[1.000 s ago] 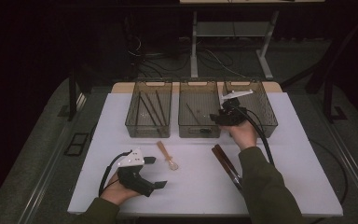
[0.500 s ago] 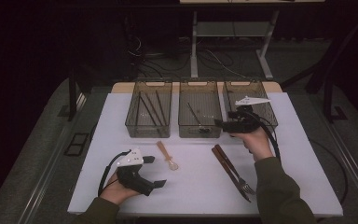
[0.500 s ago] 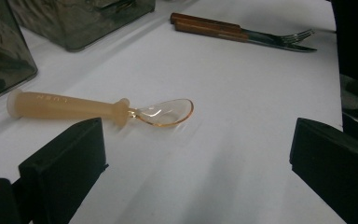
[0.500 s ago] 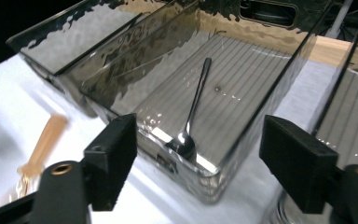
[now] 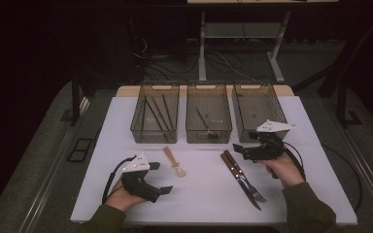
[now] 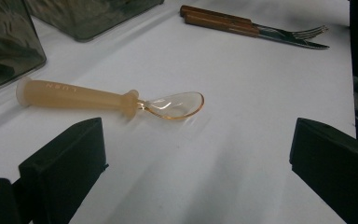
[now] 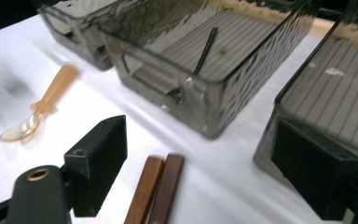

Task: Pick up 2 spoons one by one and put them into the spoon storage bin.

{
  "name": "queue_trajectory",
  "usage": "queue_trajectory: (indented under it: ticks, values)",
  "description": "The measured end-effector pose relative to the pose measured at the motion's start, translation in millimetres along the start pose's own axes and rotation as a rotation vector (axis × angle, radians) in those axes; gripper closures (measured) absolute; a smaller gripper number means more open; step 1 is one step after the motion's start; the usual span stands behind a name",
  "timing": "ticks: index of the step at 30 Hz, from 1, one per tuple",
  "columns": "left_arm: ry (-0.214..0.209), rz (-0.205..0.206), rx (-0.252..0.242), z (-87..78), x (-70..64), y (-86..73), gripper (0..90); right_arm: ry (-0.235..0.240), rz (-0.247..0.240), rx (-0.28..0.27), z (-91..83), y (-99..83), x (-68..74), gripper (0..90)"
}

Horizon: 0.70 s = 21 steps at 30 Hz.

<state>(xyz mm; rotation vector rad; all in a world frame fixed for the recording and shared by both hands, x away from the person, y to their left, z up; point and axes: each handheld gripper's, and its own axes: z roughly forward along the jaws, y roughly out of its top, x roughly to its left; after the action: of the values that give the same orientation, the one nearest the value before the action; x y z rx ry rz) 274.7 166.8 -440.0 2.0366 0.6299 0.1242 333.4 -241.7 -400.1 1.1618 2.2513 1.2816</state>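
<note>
Sorting cutlery into the 3 bins looks part done: the left bin (image 5: 154,112) holds dark sticks, the middle bin (image 5: 209,112) 1 utensil, while the spoon (image 5: 174,162), fork (image 5: 246,179) and knife (image 5: 236,174) lie on the white table (image 5: 320,160). The right gripper (image 5: 240,151) hovers just above the 2 wooden handles (image 7: 156,189), jaws wide apart and empty, and the left gripper (image 5: 162,190), equally wide and empty, rests near the spoon, which lies just ahead of its jaws

It looked like a lab: a white-topped desk (image 5: 315,184) stood in a dark room, cables (image 5: 223,60) trailed on the floor beyond, with metal frame legs (image 5: 202,46) behind.
</note>
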Motion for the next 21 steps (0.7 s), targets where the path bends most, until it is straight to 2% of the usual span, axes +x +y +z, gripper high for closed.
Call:
queue_trajectory:
  ticks: [6, 12, 14, 16, 21]
  values:
    - [-0.002, -0.002, -0.001, -1.7, -0.8, 0.0, 3.2, 0.019, -0.019, -0.036, -13.2, -16.8, 9.9, 16.8]
    - [-0.004, -0.008, -0.002, -1.2, 0.1, 0.1, 4.8, 0.028, -0.038, -0.038, -26.2, -41.6, 13.5, 16.8]
    - [-0.006, -0.006, -0.002, -0.7, 0.6, 0.3, 5.6, 0.019, -0.028, -0.019, -29.7, -50.1, 12.7, 16.8]
    - [-0.005, -0.01, 0.004, 0.0, 1.5, 0.0, 5.7, 0.021, -0.039, -0.01, -34.9, -57.8, 12.6, 16.8]
    - [0.003, 0.008, 0.004, -3.4, 0.4, 1.1, 10.2, -0.015, -0.03, -0.025, -41.9, -71.5, 12.0, 16.8]
